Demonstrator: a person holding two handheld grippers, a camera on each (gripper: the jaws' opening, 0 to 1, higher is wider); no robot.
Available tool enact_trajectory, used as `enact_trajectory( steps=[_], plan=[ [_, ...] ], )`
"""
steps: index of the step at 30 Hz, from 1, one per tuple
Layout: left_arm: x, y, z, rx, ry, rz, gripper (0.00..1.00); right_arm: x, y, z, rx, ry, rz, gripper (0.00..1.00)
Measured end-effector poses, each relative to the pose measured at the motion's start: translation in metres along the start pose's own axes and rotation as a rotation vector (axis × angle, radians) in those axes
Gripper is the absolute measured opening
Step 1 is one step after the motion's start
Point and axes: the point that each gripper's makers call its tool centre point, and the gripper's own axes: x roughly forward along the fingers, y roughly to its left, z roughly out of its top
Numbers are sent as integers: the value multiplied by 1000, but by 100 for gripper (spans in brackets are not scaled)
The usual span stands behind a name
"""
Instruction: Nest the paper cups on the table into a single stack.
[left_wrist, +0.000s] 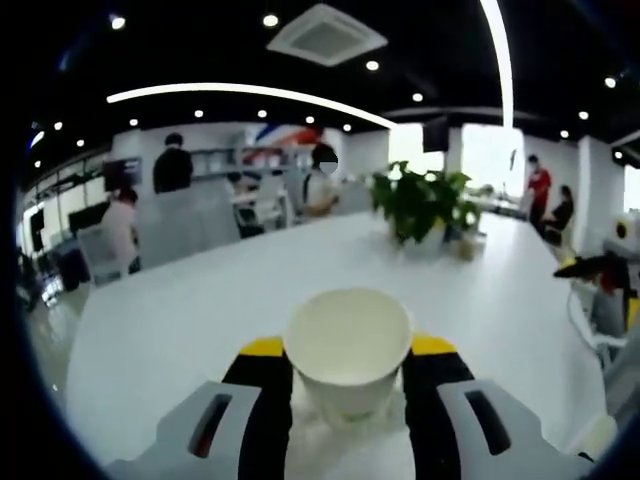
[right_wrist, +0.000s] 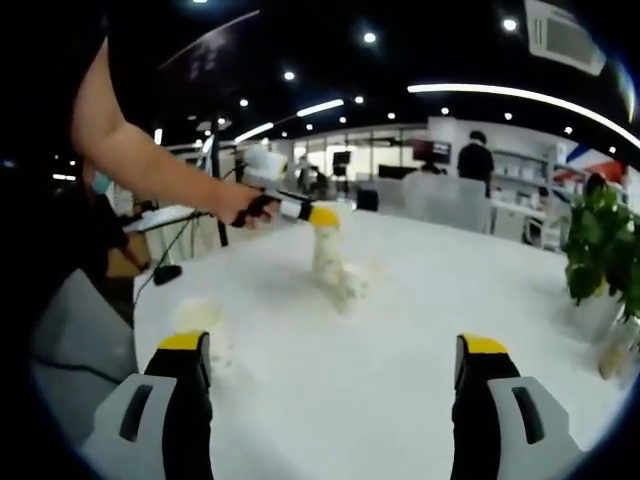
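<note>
While my left tongs (left_wrist: 348, 385) pinch one paper cup (left_wrist: 348, 345) | right tongs (right_wrist: 335, 375) spread, empty | loose cup (right_wrist: 195, 316) lower left on table (right_wrist: 400, 300) | stacking unfinished

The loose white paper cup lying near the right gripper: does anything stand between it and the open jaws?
Nothing visible does. The white paper cup lies on bare white table, just beyond the right gripper's left jaw.
</note>
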Motion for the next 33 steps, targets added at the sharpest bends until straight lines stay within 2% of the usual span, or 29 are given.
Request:
enact_trajectory(
  steps=[4,9,17,25,33],
  plan=[
    [-1,1,13,22,8,-9,41,1,2,2,-4,-2,5,100],
    [-5,3,34,37,-18,-12,40,1,1,6,-2,-15,7,100],
    [-9,5,55,44,-36,-12,39,2,3,10,-9,-21,11,100],
    [-13,1,66,55,-45,-19,39,-2,3,15,10,-36,11,100],
    [-19,-8,70,61,-47,-27,39,-4,6,14,-13,-22,8,100]
  ],
)
